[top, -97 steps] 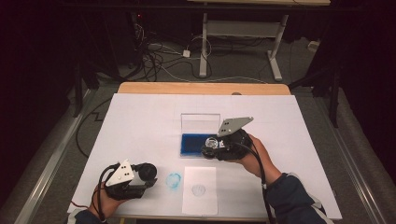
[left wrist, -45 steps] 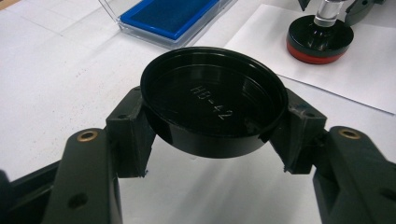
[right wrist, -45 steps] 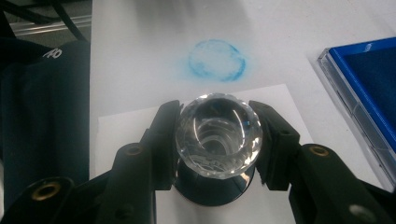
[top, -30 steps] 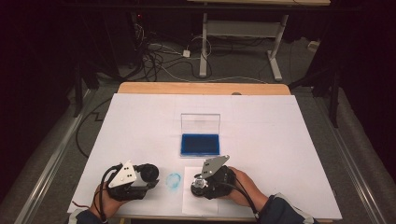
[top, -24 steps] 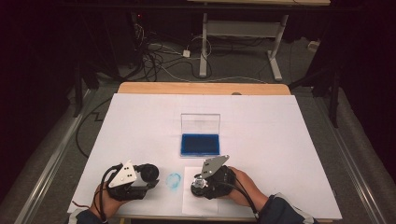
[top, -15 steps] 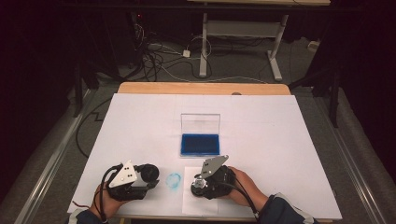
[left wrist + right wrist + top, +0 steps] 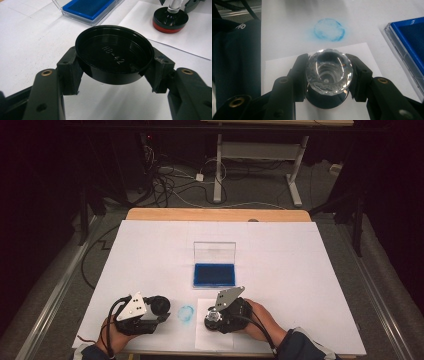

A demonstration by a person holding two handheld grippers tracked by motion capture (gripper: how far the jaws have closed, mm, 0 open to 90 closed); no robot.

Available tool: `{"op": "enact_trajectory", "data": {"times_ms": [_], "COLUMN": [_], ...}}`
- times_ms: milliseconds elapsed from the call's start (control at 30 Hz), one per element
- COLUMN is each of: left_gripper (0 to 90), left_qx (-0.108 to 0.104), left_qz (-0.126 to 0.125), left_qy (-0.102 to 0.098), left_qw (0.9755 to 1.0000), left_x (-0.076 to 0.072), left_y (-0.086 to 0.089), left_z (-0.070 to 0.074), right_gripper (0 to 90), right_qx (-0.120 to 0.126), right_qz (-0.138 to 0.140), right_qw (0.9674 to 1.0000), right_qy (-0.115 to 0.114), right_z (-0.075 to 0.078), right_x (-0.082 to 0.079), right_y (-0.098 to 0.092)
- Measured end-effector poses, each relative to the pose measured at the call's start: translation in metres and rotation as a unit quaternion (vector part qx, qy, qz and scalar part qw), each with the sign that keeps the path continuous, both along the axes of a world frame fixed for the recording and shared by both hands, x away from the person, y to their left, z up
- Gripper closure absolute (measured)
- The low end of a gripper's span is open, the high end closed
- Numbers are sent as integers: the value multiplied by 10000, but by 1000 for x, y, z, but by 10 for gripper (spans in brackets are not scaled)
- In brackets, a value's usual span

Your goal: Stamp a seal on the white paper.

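My right gripper (image 7: 214, 316) is shut on a stamp (image 7: 329, 71) with a clear faceted knob, gripped at the knob. The stamp's black and red base (image 7: 170, 19) stands on a white paper sheet (image 7: 210, 336) near the table's front edge. My left gripper (image 7: 159, 307) is shut on a round black cap (image 7: 114, 60) marked HD-42, held just above the table to the left of the sheet. An open blue ink pad (image 7: 214, 275) in a clear case lies behind both, at the table's middle.
A blue ring-shaped ink smudge (image 7: 186, 313) marks the white table cover (image 7: 300, 270) between the two grippers. The ink pad's clear lid (image 7: 214, 253) stands upright behind it. Beyond the table's wooden far edge (image 7: 215, 214) are cables and desk legs.
The right gripper carried the stamp from the ink pad toward me, onto the white sheet. Over the last second neither hand has moved.
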State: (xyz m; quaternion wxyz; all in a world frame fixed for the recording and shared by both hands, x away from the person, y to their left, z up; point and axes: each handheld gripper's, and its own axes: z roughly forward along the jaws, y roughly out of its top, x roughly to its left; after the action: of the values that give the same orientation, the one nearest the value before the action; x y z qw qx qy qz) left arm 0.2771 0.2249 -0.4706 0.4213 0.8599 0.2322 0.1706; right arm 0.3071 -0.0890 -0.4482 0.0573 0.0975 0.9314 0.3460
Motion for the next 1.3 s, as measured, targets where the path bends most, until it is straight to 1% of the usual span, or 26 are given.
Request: {"op": "enact_trajectory", "data": {"times_ms": [200,500,567,700,900,1133,1300], "left_gripper": [365,365,365,365,365,365,365], "left_qx": [-12,-15,-16,-8,9,12,10], "left_qz": [13,4,14,8,2,0,4], "left_qy": [-28,-21,-26,-15,-13,-6,1], "left_qw": [10000,10000,10000,10000,10000,10000,10000], "left_x": [0,0,0,0,0,1,0], "left_y": [1,1,1,1,0,0,0], "left_z": [1,1,1,1,1,0,0], "right_gripper": [571,571,571,571,571,570,570], "right_qx": [-31,-66,-43,104,230,289,274], "right_qz": [12,49,41,2,-43,-40,-10], "right_qw": [10000,10000,10000,9999,9996,9995,9995], "right_qy": [-58,-44,-47,-54,-129,-157,-154], "right_z": [1,3,4,11,18,22,21], "right_x": [-1,0,0,0,0,-2,-2], "right_y": [1,0,0,-3,-7,-8,-6]}}
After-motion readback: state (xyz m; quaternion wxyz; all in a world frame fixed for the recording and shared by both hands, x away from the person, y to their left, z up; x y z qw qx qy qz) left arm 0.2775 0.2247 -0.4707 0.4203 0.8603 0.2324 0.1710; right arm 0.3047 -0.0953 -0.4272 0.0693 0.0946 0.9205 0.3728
